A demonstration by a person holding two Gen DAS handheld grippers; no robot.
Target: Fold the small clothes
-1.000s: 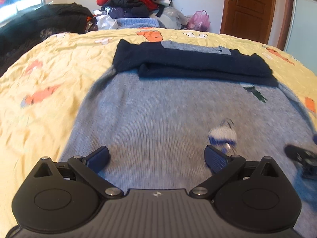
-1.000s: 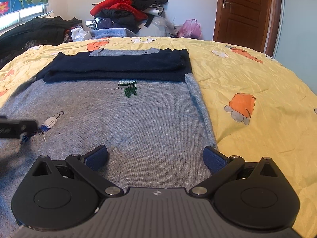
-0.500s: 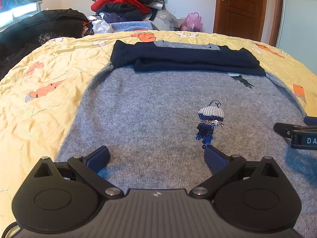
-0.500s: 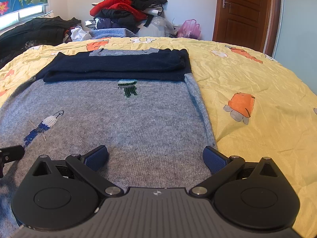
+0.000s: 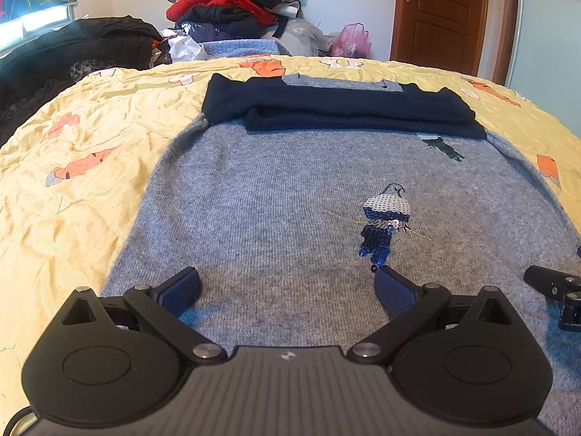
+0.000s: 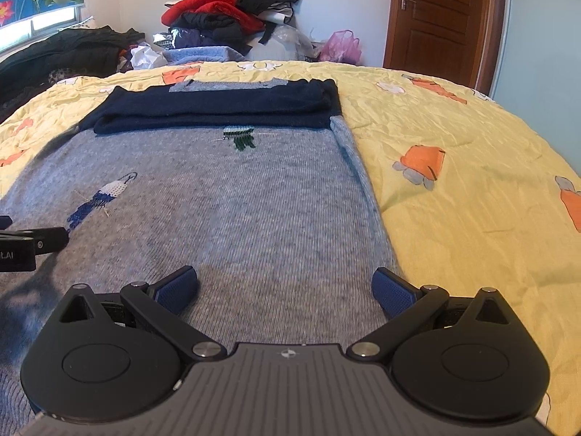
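Since a second ago the left gripper (image 5: pixel 287 287) has drawn back toward the near end of the grey sweater (image 5: pixel 283 196), so the sparkly bird patch (image 5: pixel 385 218) that was right at its right jaw now sits a bit ahead of that jaw, and the right gripper (image 6: pixel 285 285) has hardly moved. Both sets of jaws are spread wide and hold nothing. The grey knit lies flat on the bed between each pair of jaws and under them, so the sweater is ready to be picked up by its near end. I think the two grippers sit side by side like this so each can grab one bottom corner and lift the hem together. In the right view the sweater's side edge runs just past the right jaw, with yellow bed sheet (image 6: pixel 472 167) beyond it. In the left view the tip of the right gripper pokes in off to the right of the jaws. Further ahead is a small green patch (image 6: pixel 241 138). Beyond that the dark blue sleeves (image 5: pixel 337 109) are already folded across the chest, so they will stay tucked inside. Far off, past the bed, is a pile of clothes (image 5: pixel 236 11) and a brown door (image 5: pixel 439 14).
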